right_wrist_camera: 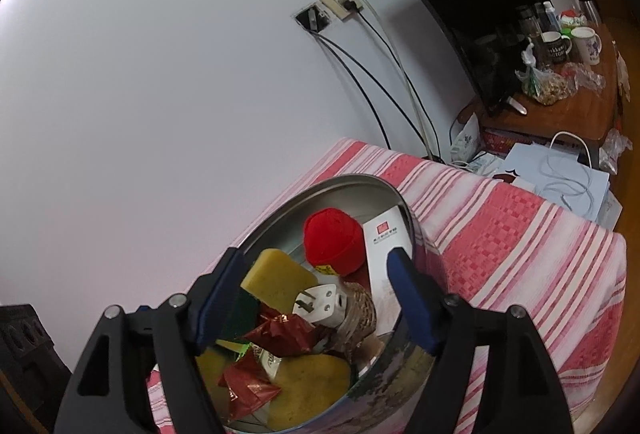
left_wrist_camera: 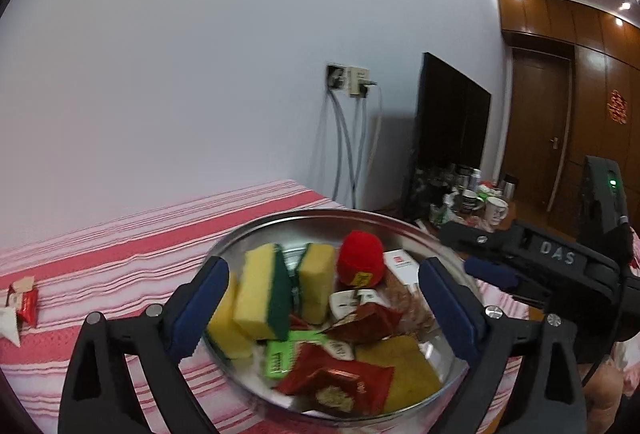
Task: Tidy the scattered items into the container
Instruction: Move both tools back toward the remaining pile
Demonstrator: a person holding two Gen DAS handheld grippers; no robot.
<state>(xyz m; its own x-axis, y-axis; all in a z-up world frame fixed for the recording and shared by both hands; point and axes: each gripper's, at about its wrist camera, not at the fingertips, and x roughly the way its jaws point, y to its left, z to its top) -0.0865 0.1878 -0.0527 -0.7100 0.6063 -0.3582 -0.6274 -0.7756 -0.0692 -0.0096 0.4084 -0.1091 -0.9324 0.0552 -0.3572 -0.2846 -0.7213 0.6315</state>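
Two black grippers with blue pads are hanging over a round metal tin [left_wrist_camera: 304, 222]. Both the left gripper [left_wrist_camera: 324, 308] and the right gripper [right_wrist_camera: 316, 302] are standing with their fingers wide apart, and nothing is sitting between the pads. They are gripping nothing.

Inside the tin, lots of things are already piling up. Yellow and green sponges [left_wrist_camera: 262, 294] are leaning together at about 9 o'clock in the left view. A little red hat [left_wrist_camera: 360, 262] is sitting at 12 o'clock. A white plug [right_wrist_camera: 320, 302] is lying in the middle, and a white box [right_wrist_camera: 384, 234] is leaning on the wall at 1 o'clock. Shiny red snack packets [left_wrist_camera: 340, 382] are lying at 6 o'clock, next to a green packet [left_wrist_camera: 280, 354].

The tin is resting on a pink striped cloth [right_wrist_camera: 500, 234]. Far off at 9 o'clock in the left view, more small red and white packets [left_wrist_camera: 22, 308] are sitting on the cloth, well apart from the tin.

So the job looks almost done. Most things are in the tin. I think those packets on the cloth are what is left to pick up, and the left gripper is the closer one.
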